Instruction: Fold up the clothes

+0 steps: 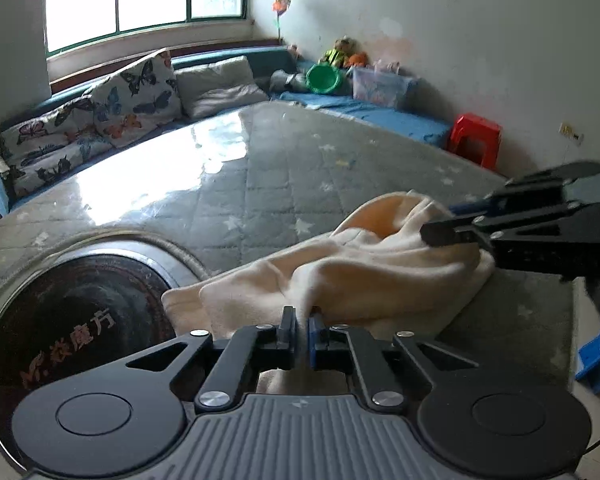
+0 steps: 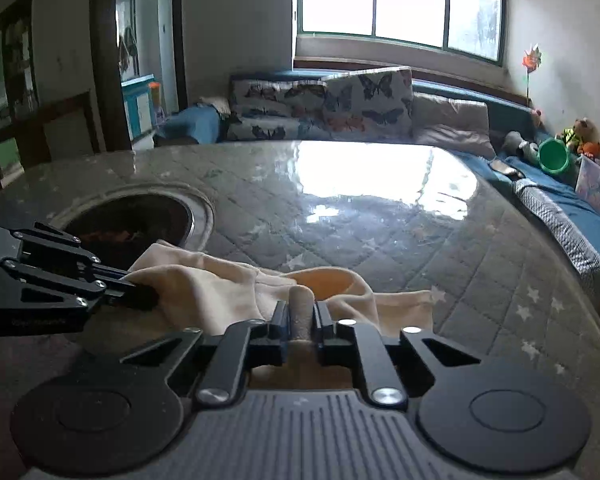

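Your left gripper (image 1: 302,334) and right gripper (image 2: 301,322) each pinch the cream garment (image 1: 364,268) thinly, so uneven pulling risks slipping it free.

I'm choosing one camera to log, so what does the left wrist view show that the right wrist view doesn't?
Only the left wrist view shows the red stool by the wall, a blue box on the floor, and lettering on the dark round inset. Only the right wrist view shows the doorway with a blue cabinet beyond. Both show the cream garment on the quilted table cover, pinched by the left gripper and right gripper, plus the butterfly pillows and green bowl.
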The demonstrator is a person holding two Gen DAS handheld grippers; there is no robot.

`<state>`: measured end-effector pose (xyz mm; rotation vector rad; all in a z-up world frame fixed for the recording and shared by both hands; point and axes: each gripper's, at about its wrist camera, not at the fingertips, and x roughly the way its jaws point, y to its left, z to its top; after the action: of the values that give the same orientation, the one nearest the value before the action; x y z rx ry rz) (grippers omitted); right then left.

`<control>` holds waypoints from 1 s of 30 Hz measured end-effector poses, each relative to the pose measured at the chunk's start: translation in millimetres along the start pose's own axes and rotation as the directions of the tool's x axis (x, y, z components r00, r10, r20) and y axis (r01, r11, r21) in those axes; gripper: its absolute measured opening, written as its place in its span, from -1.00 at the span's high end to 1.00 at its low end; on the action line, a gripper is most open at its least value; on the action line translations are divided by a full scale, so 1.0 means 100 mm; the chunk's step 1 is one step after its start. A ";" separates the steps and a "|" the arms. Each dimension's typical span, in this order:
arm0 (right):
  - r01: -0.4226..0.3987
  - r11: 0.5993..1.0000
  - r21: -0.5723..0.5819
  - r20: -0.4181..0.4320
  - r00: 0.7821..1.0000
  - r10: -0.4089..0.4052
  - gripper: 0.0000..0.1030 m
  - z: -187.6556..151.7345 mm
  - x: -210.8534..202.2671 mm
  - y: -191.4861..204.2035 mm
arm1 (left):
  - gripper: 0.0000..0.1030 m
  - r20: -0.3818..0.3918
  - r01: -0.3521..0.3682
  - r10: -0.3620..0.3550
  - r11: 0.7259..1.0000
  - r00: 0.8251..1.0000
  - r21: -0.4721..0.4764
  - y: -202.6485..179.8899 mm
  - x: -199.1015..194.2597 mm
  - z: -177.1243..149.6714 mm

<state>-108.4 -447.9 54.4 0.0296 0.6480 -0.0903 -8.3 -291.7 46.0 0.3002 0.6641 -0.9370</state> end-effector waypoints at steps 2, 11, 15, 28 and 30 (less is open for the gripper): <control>-0.013 1.000 0.003 0.028 1.000 0.013 0.84 -0.03 -0.17 0.02 | 0.89 0.028 0.020 -0.020 1.000 0.999 0.008 -0.03 -0.14 -0.01; -0.133 0.989 -0.059 0.042 0.990 0.135 0.84 -0.30 -0.99 0.21 | 0.89 0.043 0.135 -0.143 0.980 0.989 0.145 -0.34 -0.70 -0.38; -0.228 0.971 -0.067 -0.079 0.972 0.222 0.79 -0.54 -1.09 0.29 | 0.85 -0.004 0.192 -0.195 0.961 0.981 0.197 -0.41 -0.81 -0.57; -0.112 0.989 -0.098 0.008 0.993 0.114 0.20 -0.03 -0.62 0.41 | -0.04 0.030 0.037 -0.031 0.980 0.999 -0.193 0.12 -0.47 0.01; -0.107 0.990 -0.089 -0.010 0.994 0.107 0.20 0.07 -0.38 0.45 | -0.04 -0.017 0.046 -0.053 0.964 0.998 -0.261 0.21 -0.29 0.07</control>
<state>-130.4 -400.5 83.1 -0.0214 0.6543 0.0421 -0.2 -265.2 68.9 0.0610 0.8106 -0.8828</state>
